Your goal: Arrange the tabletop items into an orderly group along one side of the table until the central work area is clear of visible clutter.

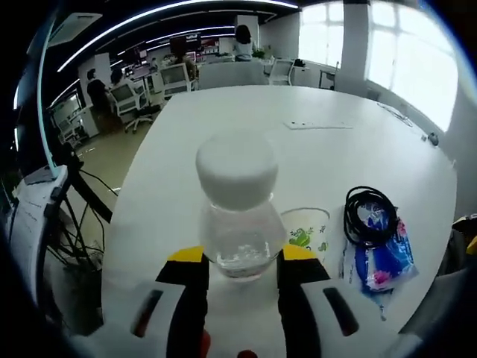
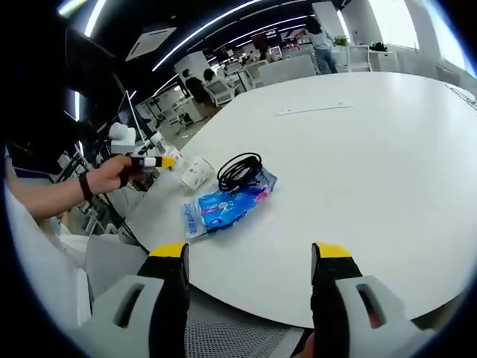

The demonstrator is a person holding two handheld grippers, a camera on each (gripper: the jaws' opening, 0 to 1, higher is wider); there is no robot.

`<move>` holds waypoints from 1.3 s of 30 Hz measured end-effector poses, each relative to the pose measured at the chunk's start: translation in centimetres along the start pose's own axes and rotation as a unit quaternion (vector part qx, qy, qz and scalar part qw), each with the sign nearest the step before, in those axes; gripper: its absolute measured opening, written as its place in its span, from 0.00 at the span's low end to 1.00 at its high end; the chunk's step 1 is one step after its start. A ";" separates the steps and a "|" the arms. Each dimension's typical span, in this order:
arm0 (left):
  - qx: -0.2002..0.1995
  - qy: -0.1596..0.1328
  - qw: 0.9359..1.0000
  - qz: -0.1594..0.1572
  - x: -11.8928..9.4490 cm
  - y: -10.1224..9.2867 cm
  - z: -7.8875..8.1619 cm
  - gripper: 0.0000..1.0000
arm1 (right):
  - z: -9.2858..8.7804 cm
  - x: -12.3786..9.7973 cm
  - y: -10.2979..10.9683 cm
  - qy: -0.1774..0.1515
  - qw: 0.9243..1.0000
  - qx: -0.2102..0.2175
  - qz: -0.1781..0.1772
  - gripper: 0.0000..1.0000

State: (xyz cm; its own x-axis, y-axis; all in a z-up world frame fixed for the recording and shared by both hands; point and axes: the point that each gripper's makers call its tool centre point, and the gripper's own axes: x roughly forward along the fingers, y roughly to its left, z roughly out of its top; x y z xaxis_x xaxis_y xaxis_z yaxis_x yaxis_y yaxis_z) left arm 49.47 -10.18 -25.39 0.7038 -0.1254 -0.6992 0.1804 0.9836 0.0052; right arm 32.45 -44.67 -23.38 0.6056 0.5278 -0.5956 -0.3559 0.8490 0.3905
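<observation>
On table (image 2: 373,149): one bottle (image 1: 238,216), one cup (image 1: 305,231).

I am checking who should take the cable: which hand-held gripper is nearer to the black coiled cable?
Left. The left hand-held gripper, shut on the bottle, is beside the black coiled cable; the right hand-held gripper is open, farther back at the table edge.

Left gripper (image 1: 242,261): seen from its own camera, both yellow-tipped black jaws rise from the lower edge and press against opposite sides of a clear bottle (image 1: 238,212), which stands upright between them. In the right gripper view the same tool appears at far left, held by the person's left hand (image 2: 112,173), forearm extended and a dark band at the wrist. Right gripper (image 2: 252,257): jaws spread wide apart, nothing between them, poised above the table edge.
</observation>
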 end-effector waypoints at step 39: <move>-0.006 0.006 1.000 0.000 -2.2 0.1 -2.8 0.39 | -0.2 -0.4 -0.2 -0.013 1.000 0.011 0.002 0.67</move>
State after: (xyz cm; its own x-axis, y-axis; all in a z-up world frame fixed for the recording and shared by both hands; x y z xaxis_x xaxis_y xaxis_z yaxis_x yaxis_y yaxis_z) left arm 46.05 -9.41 -25.81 0.6959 -0.1249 -0.7072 0.1729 0.9849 -0.0038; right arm 32.13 -45.02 -23.30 0.6230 0.5302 -0.5751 -0.3427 0.8459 0.4087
